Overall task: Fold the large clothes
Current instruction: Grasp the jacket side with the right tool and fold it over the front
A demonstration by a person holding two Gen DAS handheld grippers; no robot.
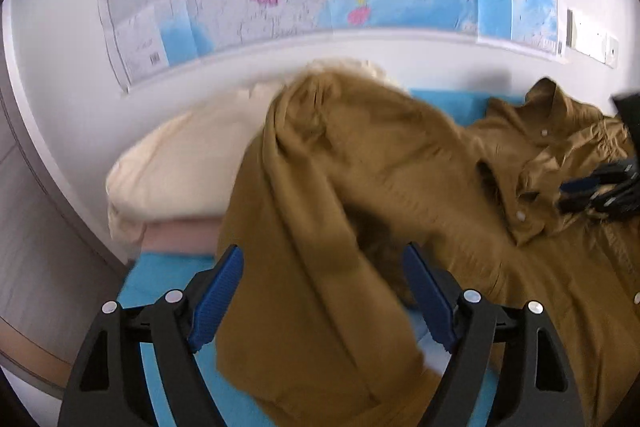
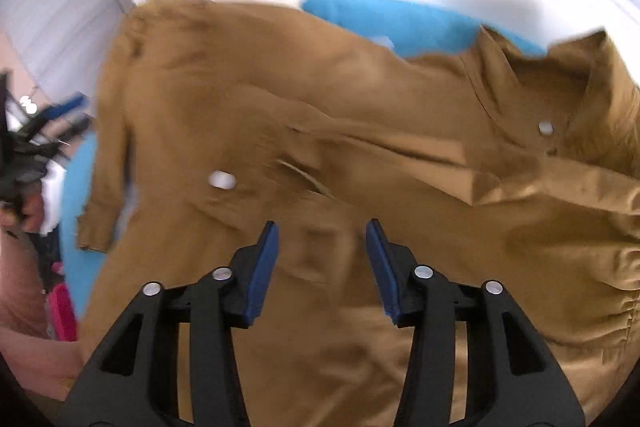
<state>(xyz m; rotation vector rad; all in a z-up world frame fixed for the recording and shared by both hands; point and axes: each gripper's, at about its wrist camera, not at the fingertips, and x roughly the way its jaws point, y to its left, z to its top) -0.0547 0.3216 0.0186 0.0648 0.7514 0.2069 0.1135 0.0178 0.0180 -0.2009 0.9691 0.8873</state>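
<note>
The mustard shirt (image 1: 400, 187) lies spread on the blue-covered table (image 1: 168, 279), collar away from both tongs, its long axis running from the tongs toward the wall. A sleeve fold hangs straight ahead of the left tongs (image 1: 322, 299), whose jaws stand wide apart with cloth between them but not pinched. The right tongs (image 2: 322, 267) hover over the shirt's front, jaws half apart and empty (nothing touches the pads). The left seems nearer the sleeve. The fabric looks soft, creased, with white buttons (image 2: 545, 128) down the placket.
</note>
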